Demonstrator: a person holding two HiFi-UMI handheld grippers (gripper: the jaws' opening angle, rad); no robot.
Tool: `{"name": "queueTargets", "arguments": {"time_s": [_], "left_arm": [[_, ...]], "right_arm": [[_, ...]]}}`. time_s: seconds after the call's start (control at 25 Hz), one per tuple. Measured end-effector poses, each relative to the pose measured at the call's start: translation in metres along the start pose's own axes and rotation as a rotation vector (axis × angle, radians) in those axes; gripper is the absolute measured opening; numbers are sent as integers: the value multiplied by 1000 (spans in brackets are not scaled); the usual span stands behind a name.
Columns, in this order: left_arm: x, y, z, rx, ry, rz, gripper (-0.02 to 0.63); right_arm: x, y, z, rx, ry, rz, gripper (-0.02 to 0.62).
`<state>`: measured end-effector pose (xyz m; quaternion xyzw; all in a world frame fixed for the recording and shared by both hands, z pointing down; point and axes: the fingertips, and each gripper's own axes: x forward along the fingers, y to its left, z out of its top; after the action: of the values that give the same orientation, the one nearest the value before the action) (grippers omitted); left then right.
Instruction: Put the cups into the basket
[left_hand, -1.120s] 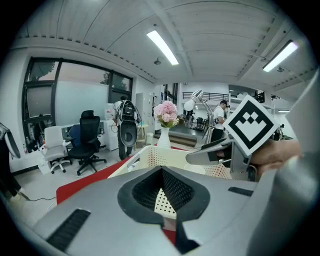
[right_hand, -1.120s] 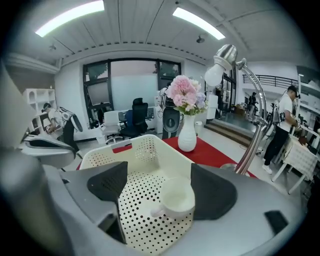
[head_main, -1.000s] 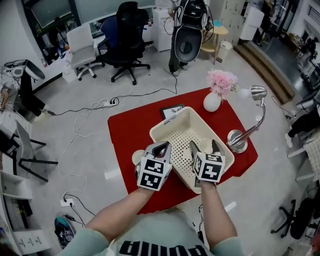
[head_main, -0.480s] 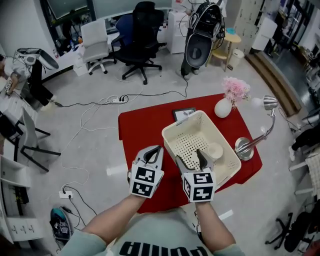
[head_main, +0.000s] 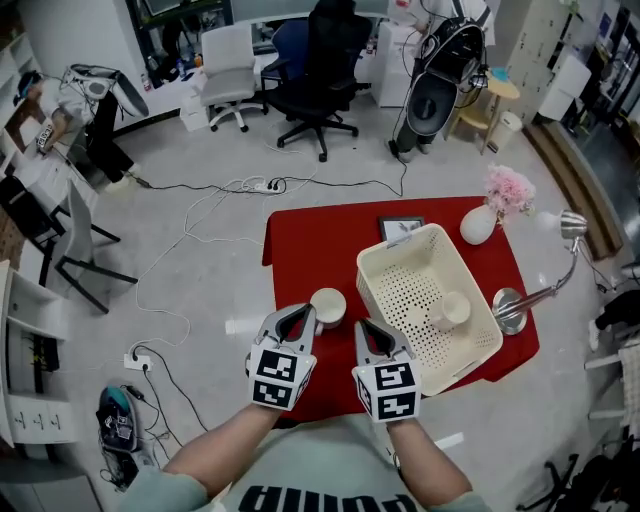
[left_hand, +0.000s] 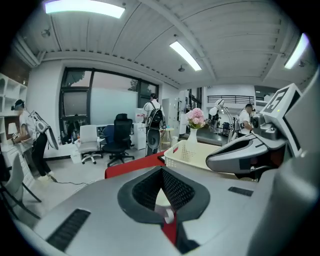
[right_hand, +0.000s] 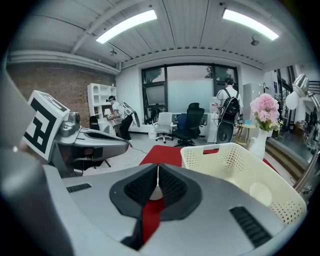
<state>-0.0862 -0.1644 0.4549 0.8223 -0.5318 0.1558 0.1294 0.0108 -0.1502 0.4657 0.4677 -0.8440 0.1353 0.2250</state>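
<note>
Through the head view I am counting two cups, one basket (head_main: 398, 248) and two hand-held grippers, while the left gripper view is giving me only the basket's outer wall, not what lies inside. The first cup (head_main: 450, 311) is sitting in the basket on the right half of the red surface (head_main: 320, 245). The second cup (head_main: 327, 306) is standing near the surface's left edge, just beside the left hand-held gripper (head_main: 300, 316). That gripper is narrow and empty, its tips meeting, and the right hand-held gripper (head_main: 367, 328) is closing fully on nothing.
</note>
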Motion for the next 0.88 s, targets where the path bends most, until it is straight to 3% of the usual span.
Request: {"name": "queueTargets", "arguments": {"time_s": [0.36,0.88], "left_arm": [[-39,21,-30,-48,10,83,7],[-59,31,-43,-77,6,86,6]], "right_arm": [[3,46,-12,-25,4,89,17],[9,78,-21,-50,25,131,17]]}}
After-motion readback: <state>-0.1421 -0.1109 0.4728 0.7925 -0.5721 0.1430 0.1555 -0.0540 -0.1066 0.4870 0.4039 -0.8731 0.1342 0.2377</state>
